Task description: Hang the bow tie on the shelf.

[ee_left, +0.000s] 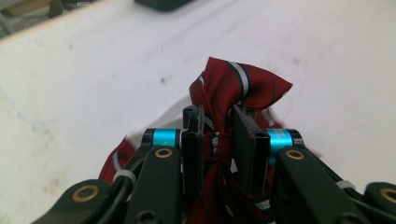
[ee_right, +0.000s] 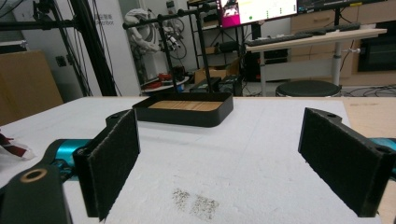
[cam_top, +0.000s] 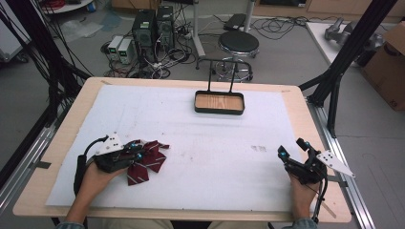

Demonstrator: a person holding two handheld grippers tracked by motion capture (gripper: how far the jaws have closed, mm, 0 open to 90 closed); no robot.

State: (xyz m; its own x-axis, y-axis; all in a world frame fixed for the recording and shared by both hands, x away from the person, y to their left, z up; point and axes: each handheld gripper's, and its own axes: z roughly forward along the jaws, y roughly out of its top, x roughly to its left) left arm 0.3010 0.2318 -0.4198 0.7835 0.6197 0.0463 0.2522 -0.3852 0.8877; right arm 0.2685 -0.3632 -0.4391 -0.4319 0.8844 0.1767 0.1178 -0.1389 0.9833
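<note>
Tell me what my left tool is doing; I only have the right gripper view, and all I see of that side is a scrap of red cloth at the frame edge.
Observer: The left tool is shut on the red striped bow tie, jaws pinching its knotted middle.
Operator: Is the cloth off the table?
Observer: I cannot tell; in the high view its loops spread on the white sheet near the front left.
Operator: And how far back is that tray I see?
Observer: The wooden-bottomed tray sits at the far middle of the table, apart from both tools; your right tool is open at the front right.
</note>
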